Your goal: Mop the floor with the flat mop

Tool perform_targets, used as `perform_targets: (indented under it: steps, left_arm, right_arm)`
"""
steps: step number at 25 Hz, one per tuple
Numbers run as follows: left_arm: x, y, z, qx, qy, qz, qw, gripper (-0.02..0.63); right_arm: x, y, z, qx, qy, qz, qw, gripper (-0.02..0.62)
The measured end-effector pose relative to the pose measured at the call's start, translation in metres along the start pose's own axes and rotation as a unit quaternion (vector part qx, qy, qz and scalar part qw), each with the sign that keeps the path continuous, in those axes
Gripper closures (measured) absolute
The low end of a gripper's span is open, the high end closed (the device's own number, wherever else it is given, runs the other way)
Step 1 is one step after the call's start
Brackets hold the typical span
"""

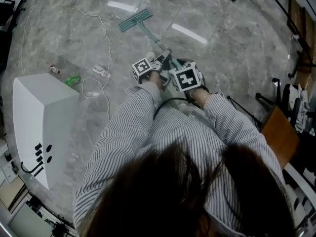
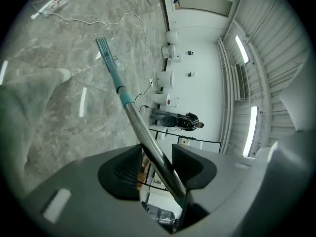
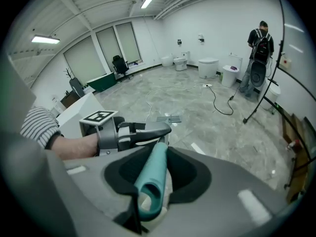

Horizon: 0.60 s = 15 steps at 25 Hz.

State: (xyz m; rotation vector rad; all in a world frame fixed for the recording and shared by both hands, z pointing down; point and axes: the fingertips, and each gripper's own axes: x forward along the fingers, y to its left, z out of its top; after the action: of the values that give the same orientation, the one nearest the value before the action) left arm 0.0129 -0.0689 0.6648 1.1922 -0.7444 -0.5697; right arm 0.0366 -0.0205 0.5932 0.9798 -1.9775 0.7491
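Grip: left gripper (image 2: 157,162) is closed on mop pole (image 2: 140,130); right gripper (image 3: 154,174) is closed on teal handle end (image 3: 150,184).
Progress: mop head (image 1: 135,20) is set on floor (image 1: 222,63); mopped area cannot be judged.

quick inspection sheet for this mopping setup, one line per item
Surface: grey marbled floor, glossy with light reflections; wetness cannot be told.
Job's things: flat mop head flat on the floor ahead, mop handle running back to both grippers.
Clutter: red-capped bottle, green item and clear packet on the floor near the white cabinet.
Grippers: left gripper shut on the handle's metal shaft; right gripper shut on its teal end.
Cables: white cable loose left of the mop; black cable further off.
Surroundings: toilets along the wall, a person standing there.
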Motion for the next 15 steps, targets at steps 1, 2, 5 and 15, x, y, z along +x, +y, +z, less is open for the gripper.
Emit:
perform_targets:
  steps: [1, 2, 5, 15]
  left_arm:
    - [-0.011, 0.004, -0.023, -0.006, -0.003, -0.001, 1.0, 0.423]
    - [-0.022, 0.008, -0.044, -0.012, -0.003, 0.0, 0.9999, 0.423]
    - [-0.043, 0.015, -0.102, -0.028, 0.011, 0.0, 0.9996, 0.427]
    - [-0.082, 0.004, -0.259, -0.018, 0.132, 0.008, 0.991, 0.414]
  right_arm:
    - [-0.015, 0.005, -0.02, 0.0, 0.004, 0.003, 1.0, 0.483]
    - [-0.029, 0.009, -0.039, -0.001, 0.009, 0.008, 1.0, 0.483]
    - [-0.07, 0.016, -0.087, -0.004, 0.024, 0.018, 1.0, 0.483]
    - [-0.189, 0.008, -0.184, 0.052, 0.021, 0.02, 0.998, 0.482]
